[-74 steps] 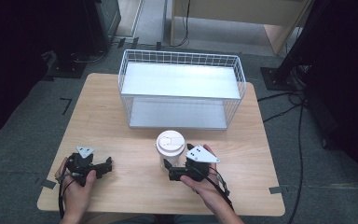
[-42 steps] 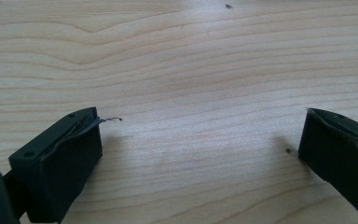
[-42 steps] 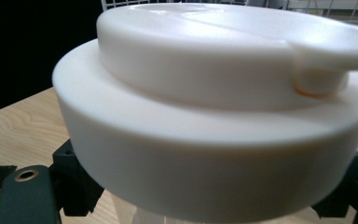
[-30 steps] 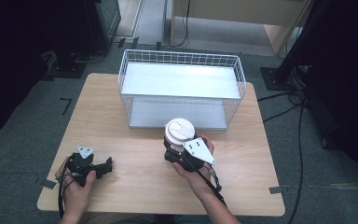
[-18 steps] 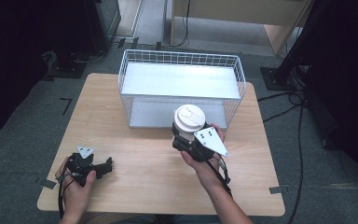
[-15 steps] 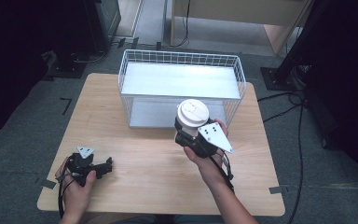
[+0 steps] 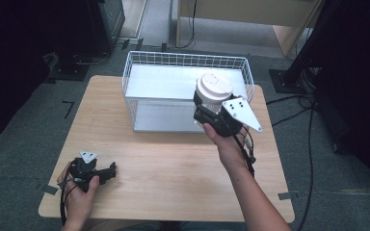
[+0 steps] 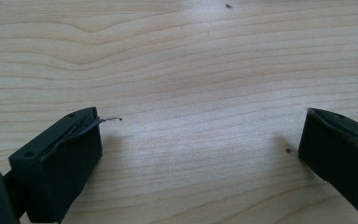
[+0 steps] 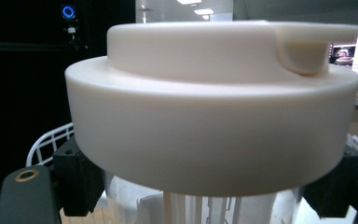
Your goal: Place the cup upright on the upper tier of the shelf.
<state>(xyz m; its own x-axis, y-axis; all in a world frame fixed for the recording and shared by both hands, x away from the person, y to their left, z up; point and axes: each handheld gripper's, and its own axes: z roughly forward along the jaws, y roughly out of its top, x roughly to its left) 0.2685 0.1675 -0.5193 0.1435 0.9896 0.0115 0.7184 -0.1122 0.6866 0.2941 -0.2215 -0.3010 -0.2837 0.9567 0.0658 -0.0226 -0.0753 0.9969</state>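
A paper cup with a white lid (image 7: 213,87) is held in the air over the front right part of the white wire basket (image 7: 139,61). My right gripper (image 7: 211,111) is shut on the cup just below the lid. In the right gripper view the lid (image 9: 214,102) looms close, with a black jaw at each side of the cup beneath it. My left gripper (image 7: 110,172) rests on the wooden table (image 7: 164,168) near its front left corner. In the left gripper view its jaws stand wide apart over bare wood, with nothing between them.
The wire basket stands at the back middle of the table, its pale floor (image 7: 164,86) bare. Black tape marks (image 7: 68,107) lie on the grey floor around the table. Cables (image 7: 298,115) run across the floor at the right.
My right gripper has lifted the cup off the table and carried it away from the person and rightwards, to above the basket's front right. The left gripper has stayed put.
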